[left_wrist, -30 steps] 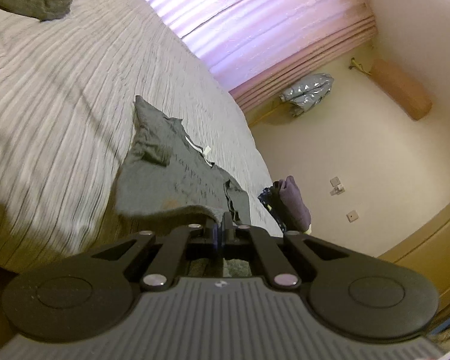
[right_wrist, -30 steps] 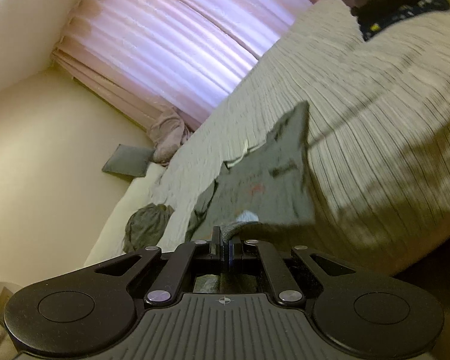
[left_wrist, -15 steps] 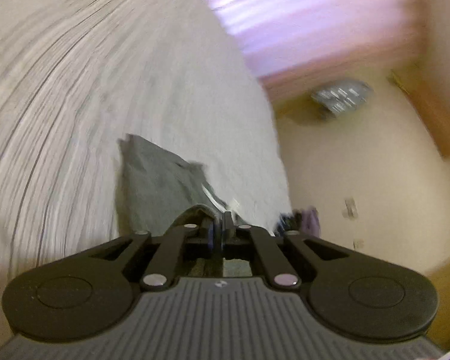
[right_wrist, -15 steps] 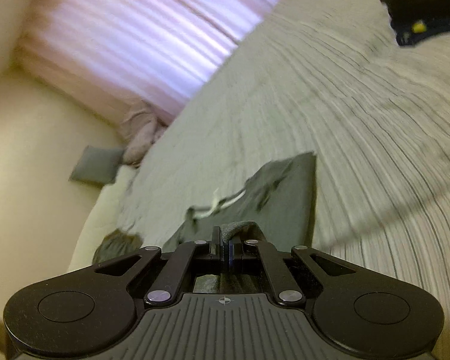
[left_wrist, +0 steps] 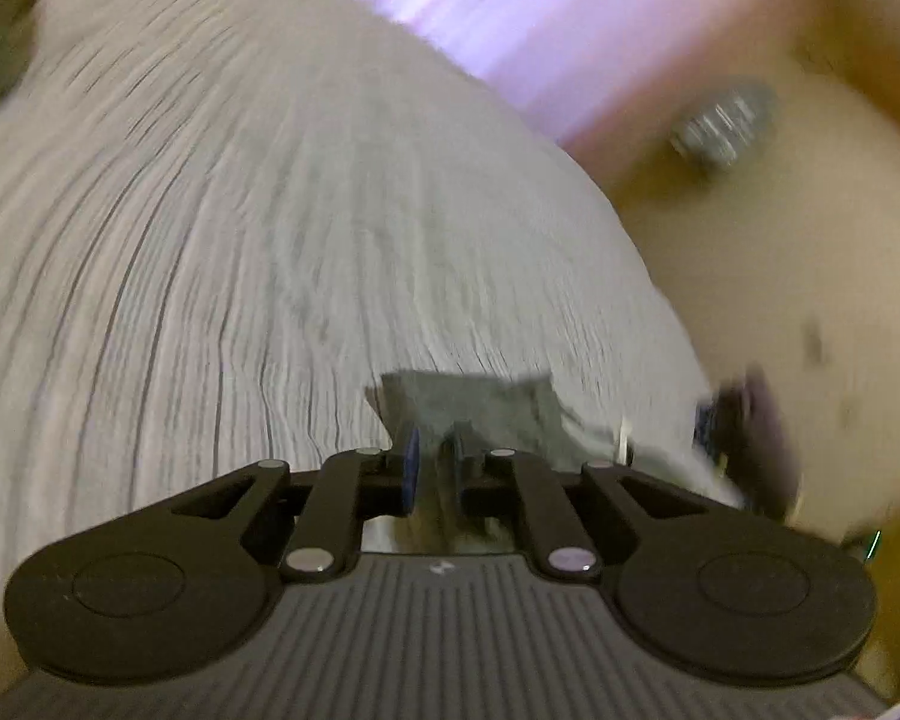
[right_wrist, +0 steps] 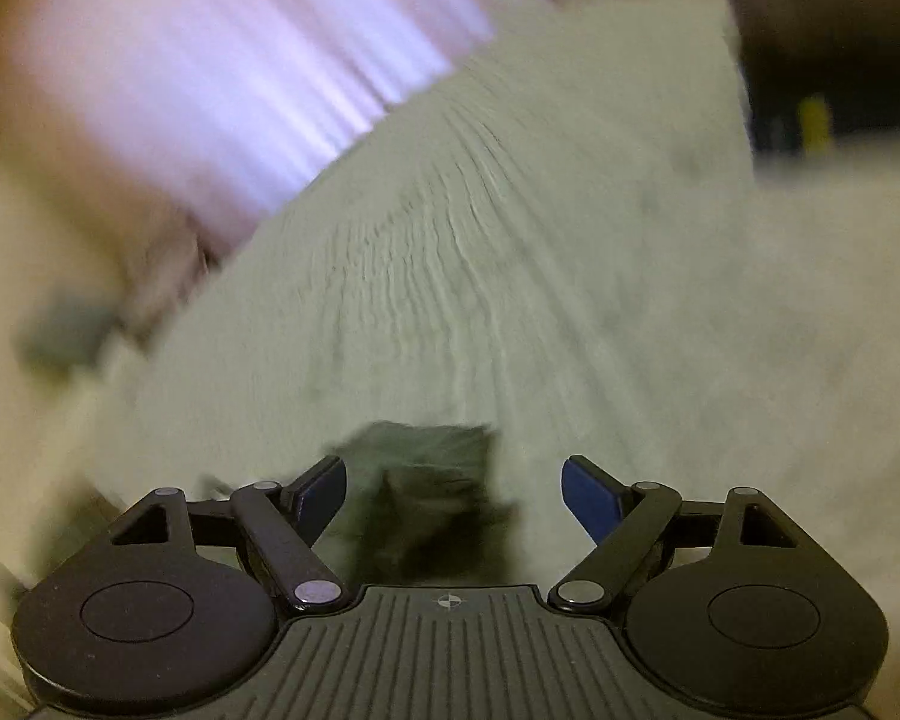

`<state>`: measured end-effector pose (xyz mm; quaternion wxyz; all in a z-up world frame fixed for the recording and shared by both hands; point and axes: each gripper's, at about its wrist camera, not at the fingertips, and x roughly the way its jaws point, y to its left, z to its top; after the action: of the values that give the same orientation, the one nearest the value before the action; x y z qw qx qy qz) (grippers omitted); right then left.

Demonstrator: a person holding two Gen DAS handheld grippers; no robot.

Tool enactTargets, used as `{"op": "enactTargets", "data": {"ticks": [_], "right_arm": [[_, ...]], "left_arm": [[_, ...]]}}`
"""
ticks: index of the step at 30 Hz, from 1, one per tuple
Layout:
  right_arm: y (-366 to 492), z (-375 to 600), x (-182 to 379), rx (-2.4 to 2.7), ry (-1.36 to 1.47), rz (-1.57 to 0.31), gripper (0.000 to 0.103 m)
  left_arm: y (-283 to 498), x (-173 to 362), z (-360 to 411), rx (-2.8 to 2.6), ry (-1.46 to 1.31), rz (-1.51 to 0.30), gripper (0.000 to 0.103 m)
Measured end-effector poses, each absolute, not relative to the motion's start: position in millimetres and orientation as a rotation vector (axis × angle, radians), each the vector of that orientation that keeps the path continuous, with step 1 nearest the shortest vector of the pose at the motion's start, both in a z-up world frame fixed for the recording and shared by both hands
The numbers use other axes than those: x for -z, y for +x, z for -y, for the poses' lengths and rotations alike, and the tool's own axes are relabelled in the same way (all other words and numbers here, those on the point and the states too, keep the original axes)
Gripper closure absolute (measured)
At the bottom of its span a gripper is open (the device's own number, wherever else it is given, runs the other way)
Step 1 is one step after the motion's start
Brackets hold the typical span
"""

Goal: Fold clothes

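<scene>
A grey-green garment (left_wrist: 480, 408) lies folded over on the striped bedspread (left_wrist: 210, 240). In the left wrist view my left gripper (left_wrist: 435, 456) sits low over its near edge, its fingers slightly parted with cloth between them. In the right wrist view the same garment (right_wrist: 432, 480) lies just ahead of my right gripper (right_wrist: 453, 486), which is wide open and holds nothing. Both views are blurred by motion.
A pink curtain (left_wrist: 510, 18) hangs behind the bed. Dark clothes (left_wrist: 744, 438) lie at the bed's right edge, and a dark pile (right_wrist: 822, 60) sits at the far right of the right wrist view. A grey cushion (right_wrist: 66, 330) lies at the left.
Both grippers carried the garment's near edge forward over the rest of it and came down low. The right gripper has opened wide and let go; the left fingers have parted slightly.
</scene>
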<state>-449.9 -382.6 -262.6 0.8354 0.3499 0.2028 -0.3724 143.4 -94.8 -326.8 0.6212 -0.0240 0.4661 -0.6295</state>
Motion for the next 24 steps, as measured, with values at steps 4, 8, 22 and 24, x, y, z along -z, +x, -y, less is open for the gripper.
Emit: {"op": "enactTargets", "data": {"ticks": [4, 8, 22, 24], "right_arm": [[-445.9, 357.3, 277.2, 0.742, 0.503, -0.603, 0.038], [-421.5, 352.3, 290.0, 0.692, 0.377, -0.659, 0.038], [-404.5, 422.9, 313.6, 0.753, 0.682, -0.523, 0.038], [-413.6, 418.6, 311.9, 0.733, 0.679, -0.506, 0.038]], "left_arm": [[124.3, 324.3, 95.6, 1.533, 0.143, -0.931, 0.093], [117.1, 330.6, 117.0, 1.574, 0.171, -0.892, 0.092], [153.3, 356.2, 153.2, 1.453, -0.091, -1.093, 0.088], [147.2, 351.0, 155.0, 1.518, -0.038, -1.042, 0.088]]}}
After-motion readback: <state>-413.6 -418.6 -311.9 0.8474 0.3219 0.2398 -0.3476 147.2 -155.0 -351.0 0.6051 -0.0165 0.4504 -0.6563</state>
